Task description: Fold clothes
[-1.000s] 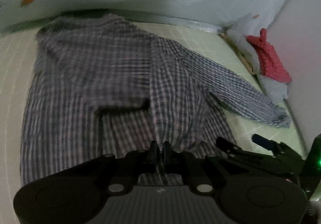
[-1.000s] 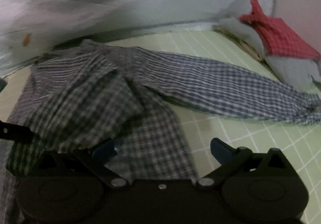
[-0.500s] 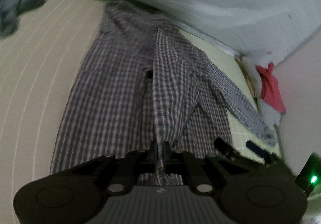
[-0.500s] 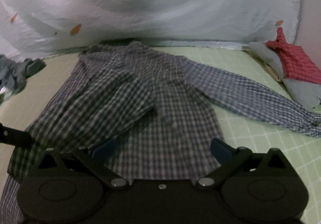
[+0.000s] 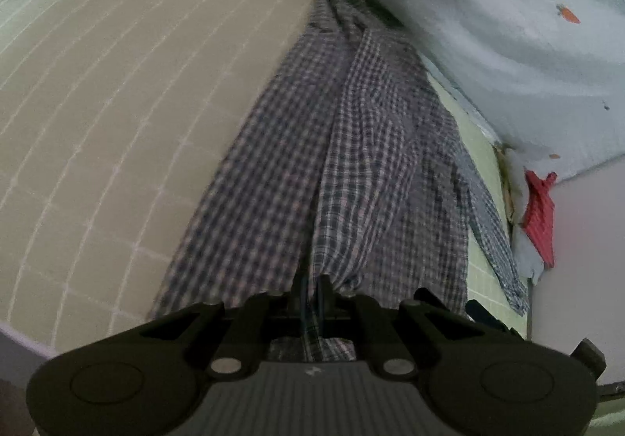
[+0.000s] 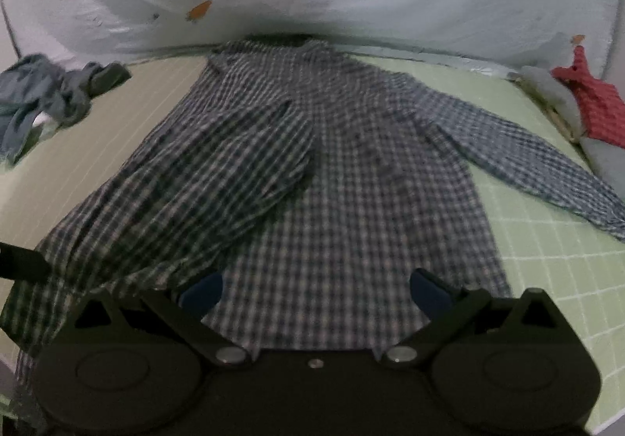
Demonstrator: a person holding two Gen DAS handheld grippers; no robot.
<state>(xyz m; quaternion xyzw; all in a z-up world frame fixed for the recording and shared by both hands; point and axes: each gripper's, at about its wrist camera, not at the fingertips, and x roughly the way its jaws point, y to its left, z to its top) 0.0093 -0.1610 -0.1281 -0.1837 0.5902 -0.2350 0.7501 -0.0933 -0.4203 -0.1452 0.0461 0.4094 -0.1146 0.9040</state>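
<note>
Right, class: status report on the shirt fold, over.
Left gripper shut on plaid shirt, fabric lifted. Right gripper open above hem. One sleeve spread out. Grey garment lies apart.

Checked long-sleeved shirt [image 6: 351, 170], dark blue and white, lying spread on a pale green gridded mat [image 6: 547, 260], collar at the far end against a light sheet, hem at the near edge. The right sleeve [image 6: 519, 150] extends flat to the right, its cuff reaching towards the mat's right side. The left sleeve [image 6: 218, 170] is folded inwards over the body and rises in a taut ridge towards the near left, where its cuff end [image 5: 312, 279] is pinched and lifted off the shirt's surface.
</note>
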